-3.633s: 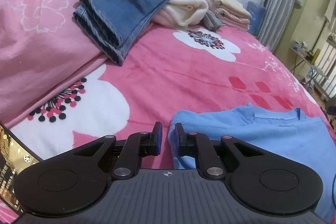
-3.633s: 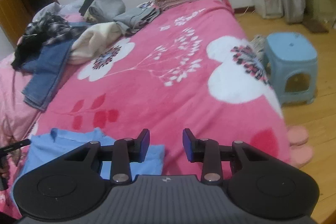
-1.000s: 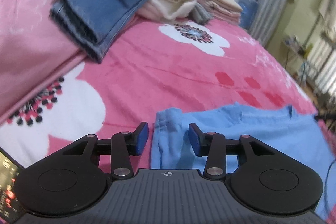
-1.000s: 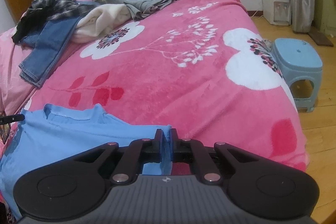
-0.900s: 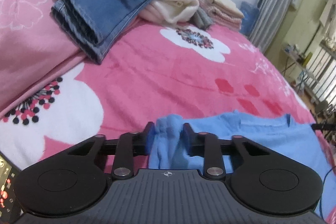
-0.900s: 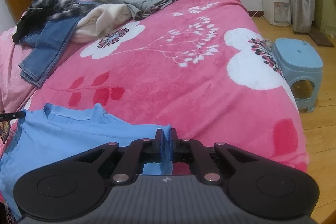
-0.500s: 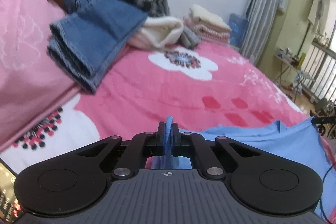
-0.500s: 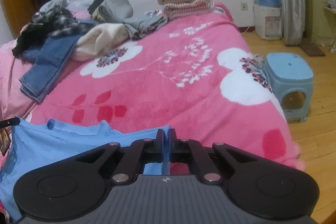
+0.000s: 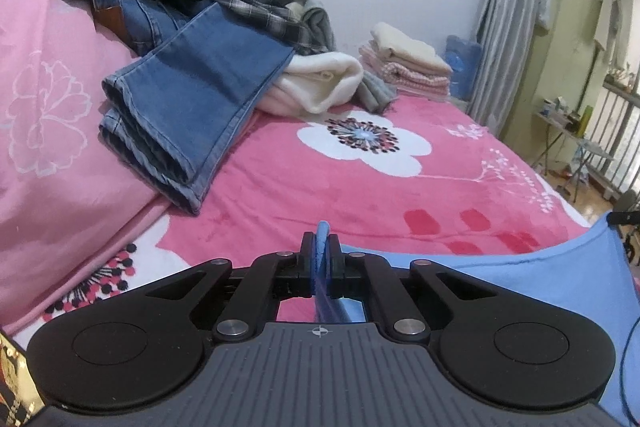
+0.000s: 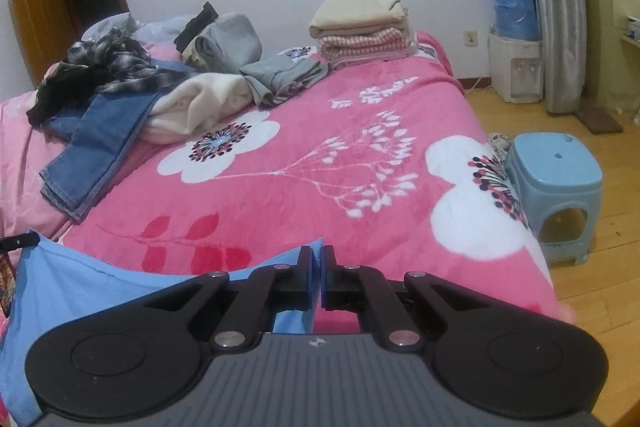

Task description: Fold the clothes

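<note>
Left wrist view: left claw [image 9: 320,259] clamped on a bunched corner of the blue shirt [image 9: 540,267]; a fold of cloth stands up between the closed jaws.
Right wrist view: right claw [image 10: 318,267] closed tight on the opposite corner of the blue shirt [image 10: 80,279], the cloth edge pinched between the jaws.
Shirt position: near end of the bed [image 10: 360,155], stretched between the two claws, its upper edge lifted off the pink flowered blanket [image 9: 320,179].
Change, left claw: a second ago the jaws stood apart on either side of the shirt corner; they have since closed on it.
Change, right claw: already closed on the cloth a second ago; same grip now.
Change, shirt: earlier it lay flat on the blanket; its held edge now hangs raised and taut.
Background, bed: jeans [image 9: 192,115] and a heap of unfolded clothes [image 10: 132,67] at the far left; folded stack [image 10: 362,27] at the far end by the wall.
Background, floor: pale blue stool [image 10: 554,187] beside the bed.
</note>
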{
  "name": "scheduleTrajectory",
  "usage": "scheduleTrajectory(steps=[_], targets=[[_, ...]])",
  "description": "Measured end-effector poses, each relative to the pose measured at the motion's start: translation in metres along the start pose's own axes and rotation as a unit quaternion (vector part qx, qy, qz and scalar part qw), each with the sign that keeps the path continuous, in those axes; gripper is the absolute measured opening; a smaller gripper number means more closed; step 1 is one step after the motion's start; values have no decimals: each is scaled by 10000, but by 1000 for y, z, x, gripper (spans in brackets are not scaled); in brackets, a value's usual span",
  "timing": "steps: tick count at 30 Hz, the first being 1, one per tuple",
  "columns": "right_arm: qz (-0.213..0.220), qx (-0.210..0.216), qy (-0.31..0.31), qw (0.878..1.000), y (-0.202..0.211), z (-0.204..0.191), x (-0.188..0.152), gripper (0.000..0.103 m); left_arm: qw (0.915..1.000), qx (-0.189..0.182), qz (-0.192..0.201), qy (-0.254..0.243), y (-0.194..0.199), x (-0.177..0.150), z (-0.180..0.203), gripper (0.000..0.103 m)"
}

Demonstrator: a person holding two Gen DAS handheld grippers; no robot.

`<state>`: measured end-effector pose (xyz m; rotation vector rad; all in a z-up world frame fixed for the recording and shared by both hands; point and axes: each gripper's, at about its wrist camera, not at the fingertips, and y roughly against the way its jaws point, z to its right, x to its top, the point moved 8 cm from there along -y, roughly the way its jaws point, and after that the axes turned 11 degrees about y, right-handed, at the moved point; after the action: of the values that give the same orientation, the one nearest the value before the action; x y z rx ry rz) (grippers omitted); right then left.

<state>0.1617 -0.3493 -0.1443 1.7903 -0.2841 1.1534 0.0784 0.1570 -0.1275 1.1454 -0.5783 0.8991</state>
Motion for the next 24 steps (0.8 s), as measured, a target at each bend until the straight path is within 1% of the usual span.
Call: scheduleTrajectory(steps=[13,20,24], targets=[[-164,4,-124,9998,-29,9,-5,2,9997,151,-165,-32,-19,-6,-12,2],[-132,0,-151,9998,-29,10,-2,2,9998,131,-105,-59,-19,-2,-12,2],[-186,-13,-170,9997,-37,14,-3,2,9996,180,-191,-66,-29,-4,-17,2]])
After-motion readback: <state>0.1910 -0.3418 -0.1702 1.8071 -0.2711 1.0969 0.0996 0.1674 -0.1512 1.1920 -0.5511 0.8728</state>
